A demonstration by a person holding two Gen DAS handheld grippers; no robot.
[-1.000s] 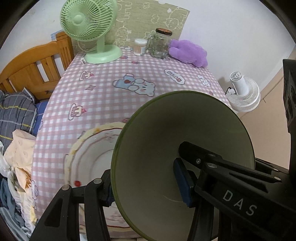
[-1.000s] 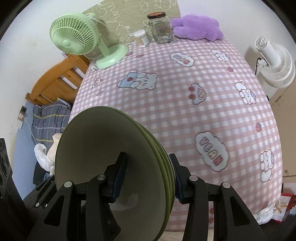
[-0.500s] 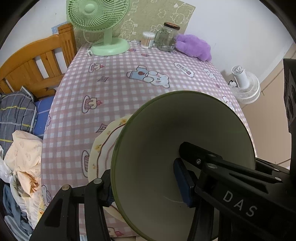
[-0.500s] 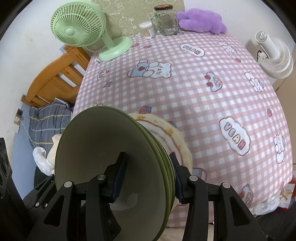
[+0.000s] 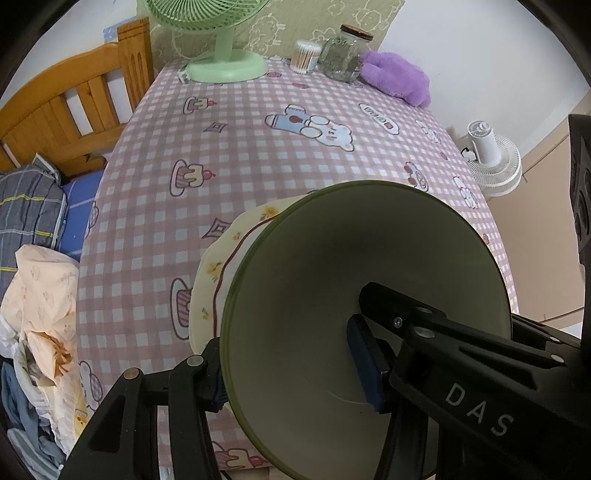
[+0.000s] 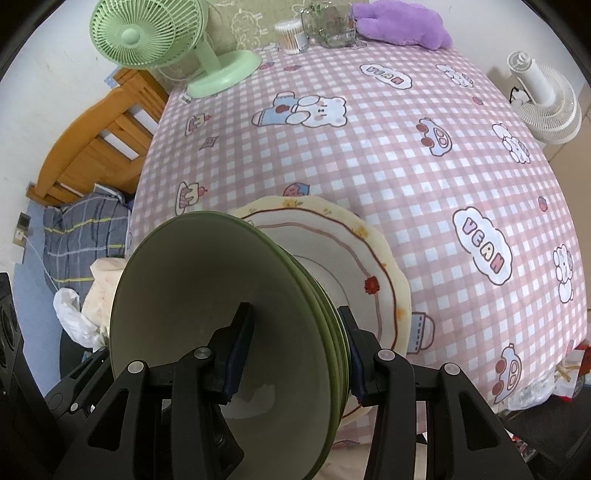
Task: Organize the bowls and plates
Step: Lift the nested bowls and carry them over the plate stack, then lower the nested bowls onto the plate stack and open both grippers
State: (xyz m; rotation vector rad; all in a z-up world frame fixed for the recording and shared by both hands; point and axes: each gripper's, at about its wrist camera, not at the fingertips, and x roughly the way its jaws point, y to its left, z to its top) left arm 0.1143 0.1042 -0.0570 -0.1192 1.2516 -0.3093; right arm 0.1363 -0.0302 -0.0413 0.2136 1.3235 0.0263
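Observation:
A stack of olive green bowls (image 5: 332, 280) (image 6: 192, 295) is held between both grippers above the near edge of the table. My left gripper (image 5: 288, 369) is shut on one side of the stack's rim. My right gripper (image 6: 291, 354) is shut on the opposite side. A cream plate with a scalloped rim and a red line (image 6: 373, 266) (image 5: 225, 266) lies on the pink checked tablecloth (image 6: 369, 155) just beyond and partly under the bowls.
At the table's far edge stand a green desk fan (image 6: 207, 48), a cotton swab tub (image 6: 290, 31), a glass jar (image 5: 343, 51) and a purple plush (image 6: 402, 22). A wooden bed frame (image 5: 70, 107) and bedding lie left. A white floor fan (image 6: 546, 99) stands right.
Both grippers with the bowl stack have drawn back and up from the table. More of the cream plate shows beyond the bowls. Both grips stay unchanged.

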